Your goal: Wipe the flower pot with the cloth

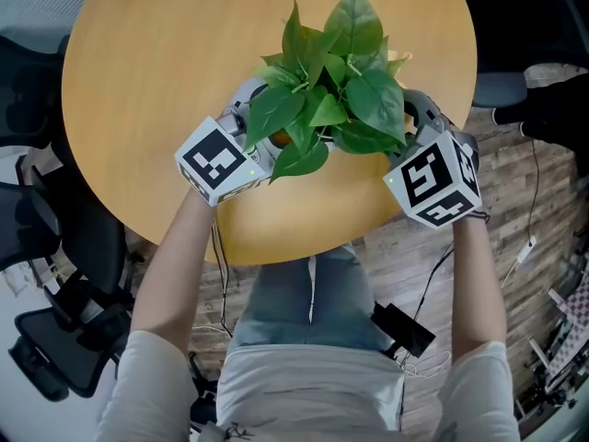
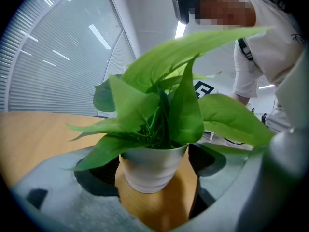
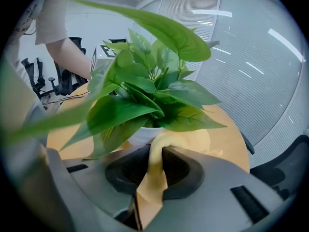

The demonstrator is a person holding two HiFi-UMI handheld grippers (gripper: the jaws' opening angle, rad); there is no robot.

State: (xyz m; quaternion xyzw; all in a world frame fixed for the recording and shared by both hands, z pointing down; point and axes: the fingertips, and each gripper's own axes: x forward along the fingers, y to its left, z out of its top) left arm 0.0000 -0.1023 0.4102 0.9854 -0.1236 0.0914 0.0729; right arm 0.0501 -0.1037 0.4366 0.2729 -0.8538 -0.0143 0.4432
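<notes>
A leafy green plant (image 1: 336,90) stands near the front edge of a round wooden table (image 1: 166,53); in the head view its leaves hide the pot. The left gripper view shows the white ribbed pot (image 2: 152,170) just ahead of my left gripper (image 2: 154,199), whose jaws stand wide, with bare table showing at either side of the pot. In the head view my left gripper (image 1: 250,109) is at the plant's left and my right gripper (image 1: 414,113) at its right. My right gripper (image 3: 155,166) is shut on a yellow cloth (image 3: 186,139), whose bunched end lies against the pot (image 3: 142,134).
Black office chairs (image 1: 55,320) stand on the floor to the left. Cables (image 1: 529,247) run over the wooden floor at the right. The table edge lies just in front of the person's legs (image 1: 308,293). A glass wall with blinds (image 3: 251,57) is behind the table.
</notes>
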